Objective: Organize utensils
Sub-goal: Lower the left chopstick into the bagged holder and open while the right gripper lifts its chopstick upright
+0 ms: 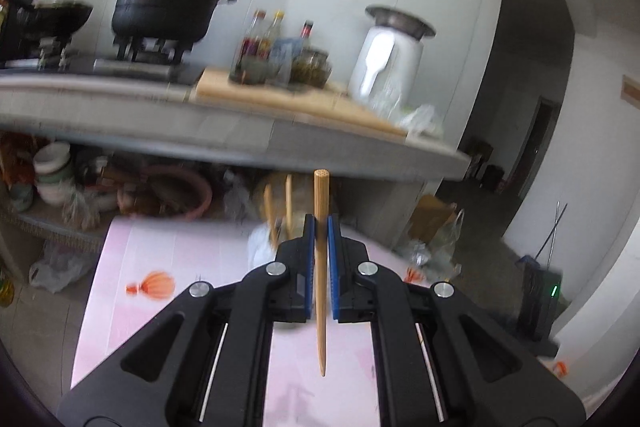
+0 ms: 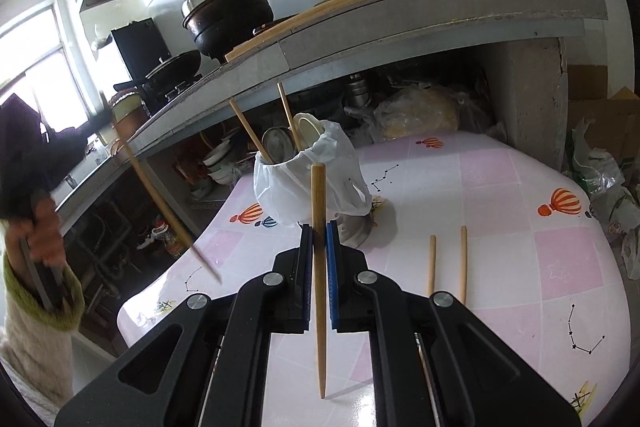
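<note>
Between the blue pads of the right gripper (image 2: 319, 233) a wooden chopstick (image 2: 319, 279) stands nearly upright, clamped at about its upper third, blunt end up and pointed tip hanging just above the pink checked tablecloth (image 2: 500, 267). Directly ahead of those fingers, along the line they point, sits the utensil holder (image 2: 308, 183), a container lined with a white plastic bag, with two chopsticks (image 2: 286, 119) already leaning out of its mouth beside a spoon-like piece. So the held stick's long axis already runs close to vertical, and the move I judge to be coming is a lift forward and over the rim, then a drop tip first. Just right of the gripper, two more chopsticks (image 2: 447, 265) lie flat on the cloth, side by side, their length running away from the camera; they look to be the next pickups and the right hand is clearly the nearer one. Farther off to the left, the left gripper (image 1: 319, 227) pinches its own chopstick (image 1: 321, 267), also upright in its camera; from the right camera that stick appears blurred and slanted. The holder lies just beyond and slightly left of its fingers, partly hidden.
</note>
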